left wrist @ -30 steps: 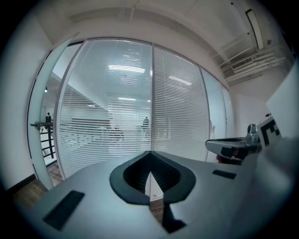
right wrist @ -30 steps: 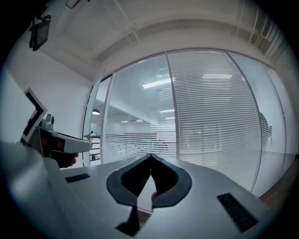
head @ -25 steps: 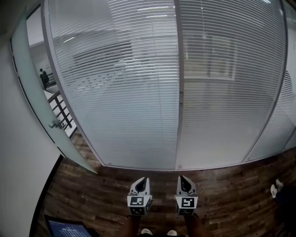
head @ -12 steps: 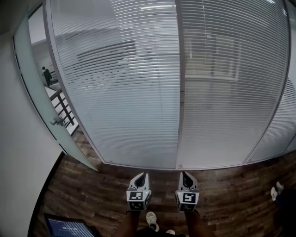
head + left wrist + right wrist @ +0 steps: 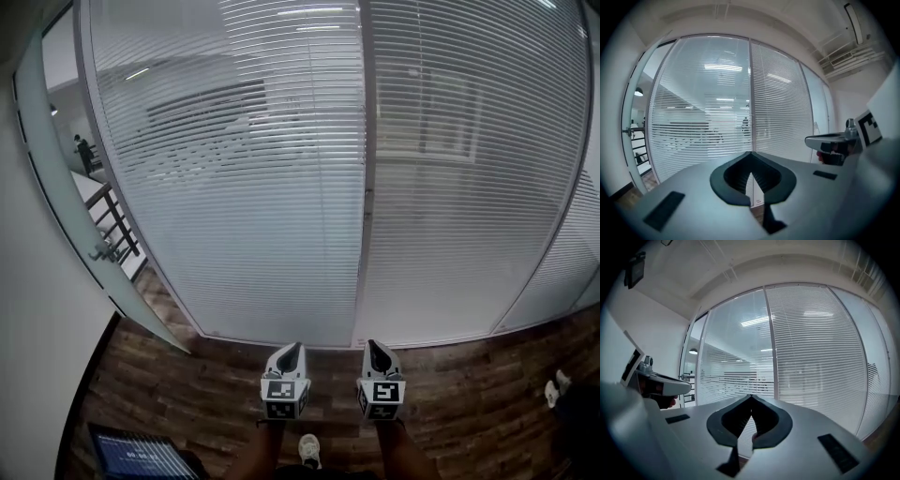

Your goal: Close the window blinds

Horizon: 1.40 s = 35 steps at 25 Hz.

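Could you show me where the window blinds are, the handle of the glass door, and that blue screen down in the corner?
Window blinds (image 5: 244, 187), head view: on the slats of the left panel.
Door handle (image 5: 103, 251), head view: on the middle of the lever.
Blue screen (image 5: 141, 457), head view: on its lit face.

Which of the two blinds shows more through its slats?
The left blind: dark shapes behind show through its upper slats; the right blind looks paler and more even.
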Each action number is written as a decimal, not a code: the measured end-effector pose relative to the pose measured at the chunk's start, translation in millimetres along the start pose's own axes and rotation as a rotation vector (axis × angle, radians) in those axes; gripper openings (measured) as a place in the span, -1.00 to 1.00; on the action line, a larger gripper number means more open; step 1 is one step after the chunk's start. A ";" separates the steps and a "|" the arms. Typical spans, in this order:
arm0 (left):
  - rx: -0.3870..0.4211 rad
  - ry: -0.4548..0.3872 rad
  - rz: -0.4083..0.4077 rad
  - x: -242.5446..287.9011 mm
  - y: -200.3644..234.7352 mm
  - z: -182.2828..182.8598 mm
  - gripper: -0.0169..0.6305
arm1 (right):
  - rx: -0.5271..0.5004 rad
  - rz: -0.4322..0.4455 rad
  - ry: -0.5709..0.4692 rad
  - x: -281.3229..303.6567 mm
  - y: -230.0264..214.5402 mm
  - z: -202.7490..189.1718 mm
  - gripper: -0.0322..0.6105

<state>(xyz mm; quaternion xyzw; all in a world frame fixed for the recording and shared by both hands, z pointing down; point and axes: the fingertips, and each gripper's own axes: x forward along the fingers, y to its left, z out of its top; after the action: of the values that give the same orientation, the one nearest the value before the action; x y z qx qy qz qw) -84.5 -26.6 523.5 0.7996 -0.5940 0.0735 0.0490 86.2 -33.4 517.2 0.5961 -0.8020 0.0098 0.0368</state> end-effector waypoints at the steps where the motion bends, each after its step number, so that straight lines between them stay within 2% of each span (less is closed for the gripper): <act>1: 0.000 0.005 -0.009 6.7 2.0 2.6 -0.97 | -0.001 -0.003 -0.007 6.1 -0.3 3.6 -0.89; 7: -0.020 -0.004 -0.050 46.6 17.6 21.0 -0.97 | -0.013 -0.019 0.006 47.3 -5.8 14.6 -0.89; 11: 0.002 -0.035 -0.068 73.5 31.9 28.3 -0.97 | 0.002 -0.027 0.010 77.1 -9.7 10.2 -0.89; 17: 0.022 -0.038 -0.100 105.4 50.6 34.2 -0.97 | 0.011 -0.078 0.002 109.0 -13.7 18.8 -0.89; 20: 0.027 -0.012 -0.127 116.8 55.1 36.5 -0.97 | 0.004 -0.101 -0.002 121.2 -13.6 21.7 -0.89; 24: 0.033 -0.050 -0.137 134.6 67.8 41.5 -0.97 | -0.004 -0.139 0.016 134.2 -15.6 17.5 -0.89; 35: 0.028 -0.047 -0.178 171.9 67.2 46.8 -0.97 | -0.047 -0.167 0.014 164.0 -34.3 25.3 -0.89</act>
<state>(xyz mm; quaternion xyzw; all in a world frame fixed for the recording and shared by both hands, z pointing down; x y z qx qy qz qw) -97.3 -215.9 507.0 0.8513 -0.5205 0.0586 0.0302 70.8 -201.6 502.6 0.6597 -0.7493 -0.0081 0.0569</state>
